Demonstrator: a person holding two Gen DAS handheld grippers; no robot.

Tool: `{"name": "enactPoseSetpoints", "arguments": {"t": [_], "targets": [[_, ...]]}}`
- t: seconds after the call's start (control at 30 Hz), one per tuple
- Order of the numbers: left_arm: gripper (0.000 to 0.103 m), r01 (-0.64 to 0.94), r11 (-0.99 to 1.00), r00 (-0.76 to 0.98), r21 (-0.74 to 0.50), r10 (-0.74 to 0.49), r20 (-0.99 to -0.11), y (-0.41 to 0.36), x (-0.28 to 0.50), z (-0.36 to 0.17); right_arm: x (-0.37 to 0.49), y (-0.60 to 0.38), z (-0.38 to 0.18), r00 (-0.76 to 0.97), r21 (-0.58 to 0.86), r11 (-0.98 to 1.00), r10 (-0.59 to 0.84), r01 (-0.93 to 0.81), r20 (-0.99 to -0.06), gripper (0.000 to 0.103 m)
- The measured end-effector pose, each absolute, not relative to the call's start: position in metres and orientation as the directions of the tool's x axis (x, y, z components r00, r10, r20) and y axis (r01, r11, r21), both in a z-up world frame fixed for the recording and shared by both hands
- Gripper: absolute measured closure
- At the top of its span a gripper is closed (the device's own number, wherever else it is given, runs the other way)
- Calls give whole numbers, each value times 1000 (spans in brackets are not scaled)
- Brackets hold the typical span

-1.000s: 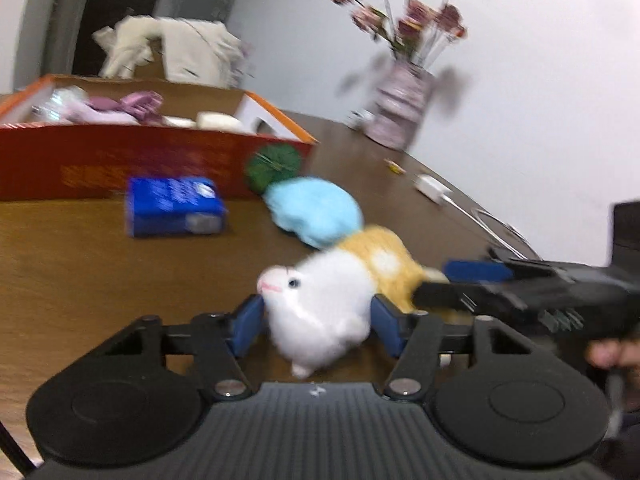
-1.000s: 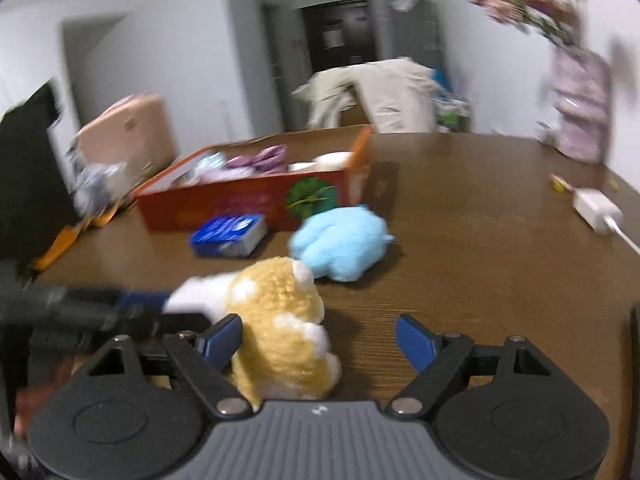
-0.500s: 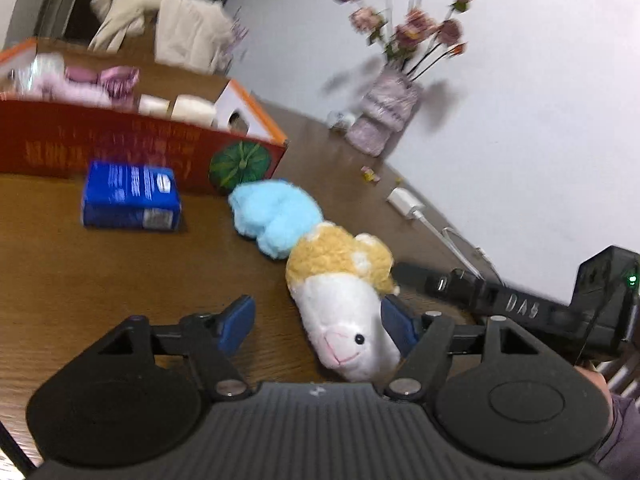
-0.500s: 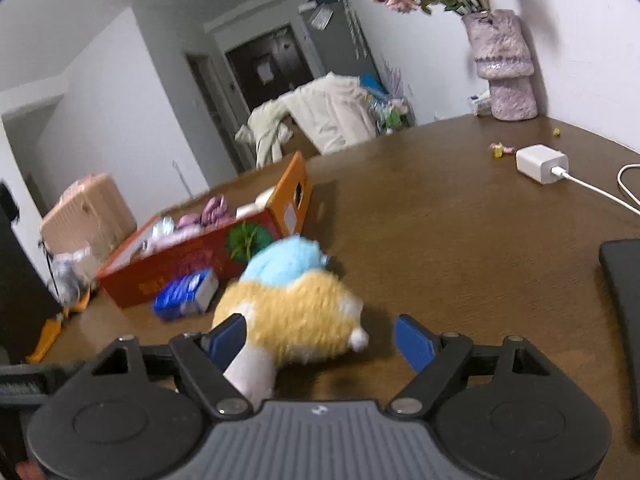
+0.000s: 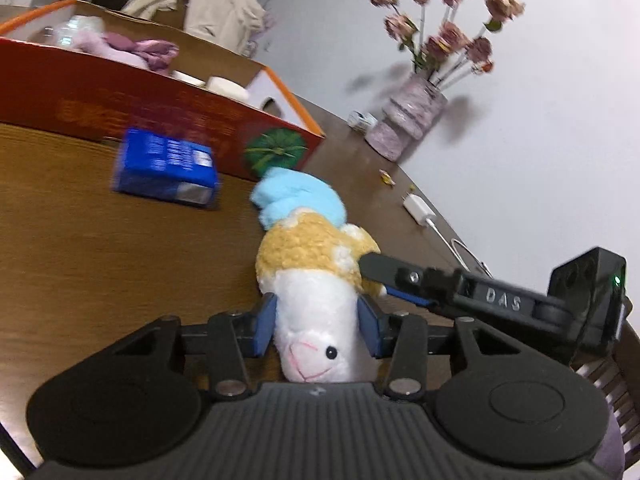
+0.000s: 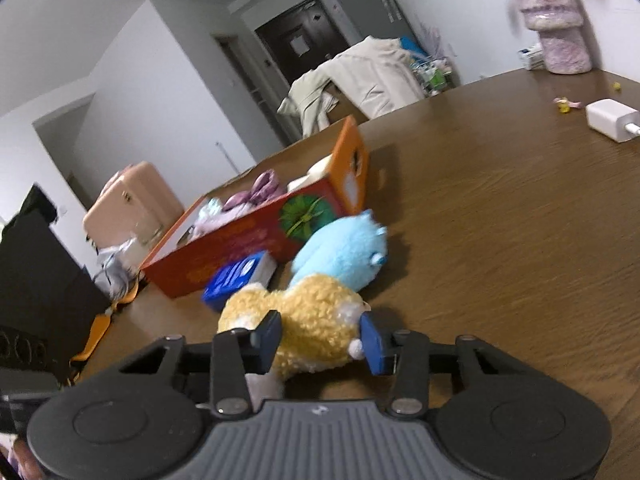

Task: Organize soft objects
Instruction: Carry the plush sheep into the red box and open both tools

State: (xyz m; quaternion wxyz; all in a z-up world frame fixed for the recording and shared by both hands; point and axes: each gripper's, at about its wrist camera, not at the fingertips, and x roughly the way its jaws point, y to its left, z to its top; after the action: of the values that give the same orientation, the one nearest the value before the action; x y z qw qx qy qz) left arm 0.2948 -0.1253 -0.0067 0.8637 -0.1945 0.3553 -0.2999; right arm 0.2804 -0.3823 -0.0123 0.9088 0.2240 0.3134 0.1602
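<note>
A plush toy with a white head [image 5: 316, 340] and a curly yellow body [image 6: 316, 320] lies on the brown table [image 6: 500, 240]. My left gripper [image 5: 316, 330] is closing, and its blue pads [image 5: 264, 328] press on both sides of the white head. My right gripper [image 6: 320, 340] is closing too, with its pads [image 6: 372, 344] against the yellow body. In the left wrist view, one black right finger [image 5: 400, 274] lies on the yellow back. A light blue plush [image 5: 298, 196] [image 6: 344, 248] rests just beyond, touching the yellow one.
An open red-orange box [image 5: 120, 108] [image 6: 240, 240] holding pink cloth stands behind the toys. A blue pack [image 5: 168, 168] [image 6: 240, 276] lies in front of it. A vase of flowers [image 5: 408, 120] and a white charger [image 6: 612, 120] sit farther right.
Both pairs of jaws have narrowed from wide apart onto the plush toy, left on the head, right on the yellow body. Both views have tilted as the hands rolled.
</note>
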Motion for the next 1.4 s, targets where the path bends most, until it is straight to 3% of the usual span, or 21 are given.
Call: {"name": "enactPoseSetpoints", "arguments": {"t": [0.13,0.3,0.53,0.77,1.0,1.2,1.4], "targets": [[60,357,762,596,-540,-631,-496,-106,283,3,274,-356,-6,740,491,853,444,-176,-505,65],[60,376,754,652,-539,-628,-424,-85,288,37,281,-345,27,760,488,836,482,-251,-436,65],[60,383,785,723,-486,-583,-371,-82,389,95,387,-338,84,782,448,830,508,-333,-362,65],[60,295,843,710,-449,-508,-488,-81,492,79,504,-316,66,736,436,855,484,-282,-474,66],[60,294,879,634,-376,-474,-611,-83,522,36,546,-293,15,672,405,883,450,-237,-589,74],[50,304,894,678,-329,-446,-584,-77,505,52,531,-287,26,712,309,919,386,-243,-587,72],[35,317,916,766,-246,-400,-503,-66,462,104,498,-310,70,764,275,927,368,-256,-531,54]]}}
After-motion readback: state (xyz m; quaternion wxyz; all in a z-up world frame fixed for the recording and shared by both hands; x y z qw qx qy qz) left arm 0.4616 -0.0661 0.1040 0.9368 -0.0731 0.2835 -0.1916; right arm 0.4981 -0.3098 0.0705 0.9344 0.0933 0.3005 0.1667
